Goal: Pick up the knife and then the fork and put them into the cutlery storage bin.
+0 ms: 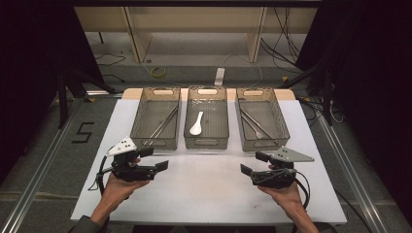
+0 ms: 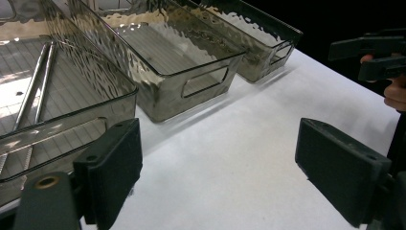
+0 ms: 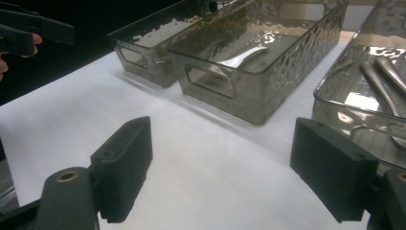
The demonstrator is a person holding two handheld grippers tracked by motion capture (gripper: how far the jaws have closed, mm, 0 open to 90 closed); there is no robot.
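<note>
Both tongs released: left tongs (image 1: 154,158), right tongs (image 1: 252,163) above white table (image 1: 204,189). Three smoky bins (image 1: 206,141) behind; dark room, cables on floor (image 1: 204,68).

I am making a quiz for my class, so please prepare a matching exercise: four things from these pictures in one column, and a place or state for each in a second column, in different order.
Things:
1. white spoon
2. chopsticks
3. left gripper
4. metal spoons

Places or states:
A. in the left bin
B. in the right bin
C. in the middle bin
D. open, above the white table, holding nothing

Pairs: 1-C, 2-A, 3-D, 4-B
</note>
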